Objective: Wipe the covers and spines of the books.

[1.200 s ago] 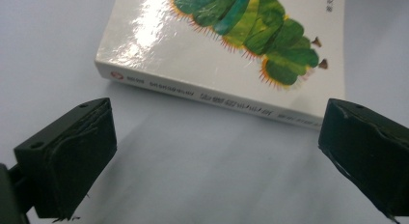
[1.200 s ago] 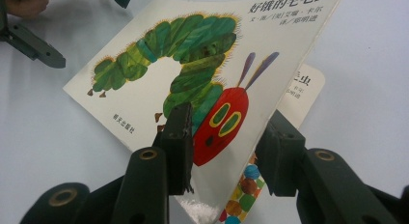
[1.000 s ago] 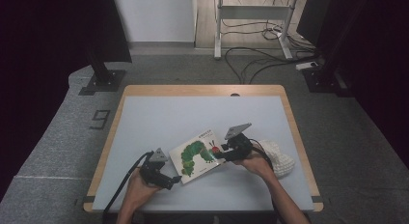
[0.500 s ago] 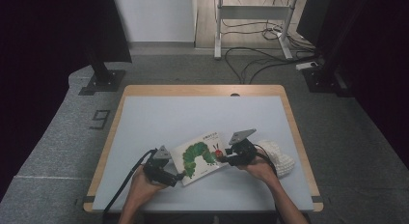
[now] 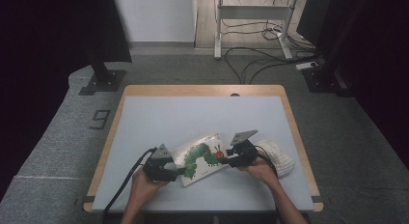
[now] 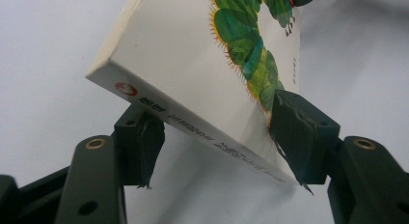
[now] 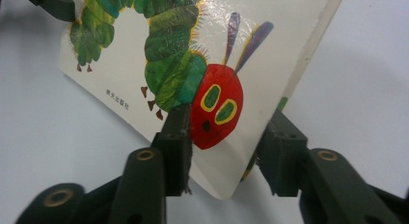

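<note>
Already the book [image 5: 202, 156] was held off the surface [image 5: 193, 113], clamped by the right tool [image 5: 226, 161]; the left tool [image 5: 179, 172], just closing, straddled its spine; setting down remained.

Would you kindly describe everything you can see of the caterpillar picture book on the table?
The picture book is a thick, white, glossy board book. Its cover shows a green caterpillar with a red face and purple antennae, and its spine carries small print and a red logo. It is shut and tilted above the pale table. The left gripper, whose jaws have just been closing, straddles the spine corner; the right gripper clamps the corner by the face.
</note>
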### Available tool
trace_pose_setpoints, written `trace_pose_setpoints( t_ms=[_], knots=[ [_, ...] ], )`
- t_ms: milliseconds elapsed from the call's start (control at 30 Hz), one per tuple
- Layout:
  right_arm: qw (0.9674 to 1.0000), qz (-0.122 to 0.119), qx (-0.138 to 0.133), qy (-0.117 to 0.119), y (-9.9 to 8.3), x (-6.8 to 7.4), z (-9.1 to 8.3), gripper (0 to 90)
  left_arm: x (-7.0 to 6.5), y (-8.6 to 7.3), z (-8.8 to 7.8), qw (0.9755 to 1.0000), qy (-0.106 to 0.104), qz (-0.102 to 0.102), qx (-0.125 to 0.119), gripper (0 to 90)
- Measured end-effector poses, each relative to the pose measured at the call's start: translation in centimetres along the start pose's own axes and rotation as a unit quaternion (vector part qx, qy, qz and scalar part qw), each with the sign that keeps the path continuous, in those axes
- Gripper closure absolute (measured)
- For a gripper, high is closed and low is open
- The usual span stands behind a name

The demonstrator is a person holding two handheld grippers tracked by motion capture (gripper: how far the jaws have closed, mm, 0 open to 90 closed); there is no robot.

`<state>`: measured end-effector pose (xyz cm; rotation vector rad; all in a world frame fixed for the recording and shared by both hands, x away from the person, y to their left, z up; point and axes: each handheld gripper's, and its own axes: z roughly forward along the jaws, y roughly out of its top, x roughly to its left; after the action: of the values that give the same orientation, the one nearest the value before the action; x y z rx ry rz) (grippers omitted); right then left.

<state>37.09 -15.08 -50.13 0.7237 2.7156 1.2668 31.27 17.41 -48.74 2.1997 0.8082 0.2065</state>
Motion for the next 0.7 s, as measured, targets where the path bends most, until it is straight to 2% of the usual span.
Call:
trace_pose_setpoints(
  t_ms=[133, 267, 300, 367, 433, 567, 700],
  knots=[
    [1.0, -0.002, 0.0, -0.004, 0.3, 0.1, 0.0, 52.0, 0.1, 0.0, -0.1, 1.0, -0.003, -0.002, 0.001, 39.0],
    [0.9998, 0.006, -0.015, -0.01, 1.3, -0.2, -0.1, 42.3, 0.2, 0.1, -0.2, 0.9999, -0.006, -0.008, 0.002, 41.1],
    [0.9996, 0.008, -0.019, -0.016, 1.5, -0.3, -0.1, 36.3, 0.2, 0.1, -0.3, 0.9999, -0.007, -0.009, 0.001, 42.0],
    [0.9989, 0.016, -0.022, -0.037, 1.9, -0.6, 0.0, 33.9, 0.2, 0.2, -0.5, 0.9999, -0.011, -0.009, -0.004, 44.6],
    [0.9989, 0.028, -0.025, -0.029, 2.2, -0.9, 0.4, 31.5, 0.2, 0.3, -0.7, 0.9998, -0.015, -0.009, -0.007, 47.2],
    [0.999, 0.039, -0.022, -0.005, 2.7, -1.1, 1.4, 35.9, 0.4, 0.5, -1.0, 0.9996, -0.025, -0.008, -0.009, 51.3],
    [0.9981, 0.055, -0.029, 0.005, 2.6, -1.5, 1.1, 42.3, 0.7, 0.6, -1.1, 0.9994, -0.033, -0.008, -0.009, 54.6]
  ],
)
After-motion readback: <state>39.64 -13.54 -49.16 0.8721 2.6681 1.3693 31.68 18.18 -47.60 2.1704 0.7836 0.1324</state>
